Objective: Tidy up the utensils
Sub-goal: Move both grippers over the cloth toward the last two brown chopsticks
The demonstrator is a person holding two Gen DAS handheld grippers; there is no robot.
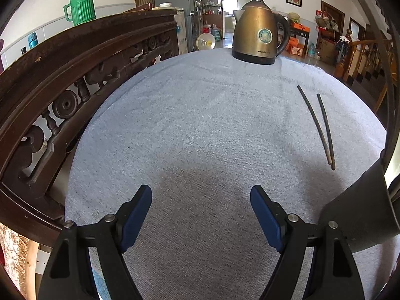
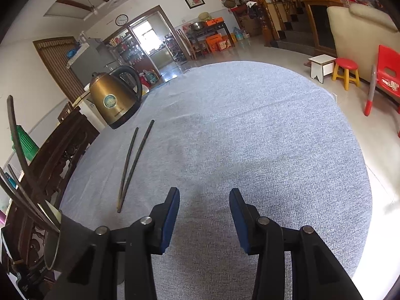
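Grey-blue cloth (image 1: 200,125) over a round table. Two dark chopsticks (image 1: 318,127) flat on it near the right edge in the left wrist view, tips nearly touching at the near end, splayed toward the brass-coloured kettle (image 1: 257,32) at the far edge. More chopsticks (image 2: 22,175) upright in a dark holder cup (image 2: 67,240) at the near edge. Left gripper (image 1: 201,201) spread wide, nothing between the pads. Right gripper (image 2: 204,203) half-spread, likewise empty, just beside the loose pair.
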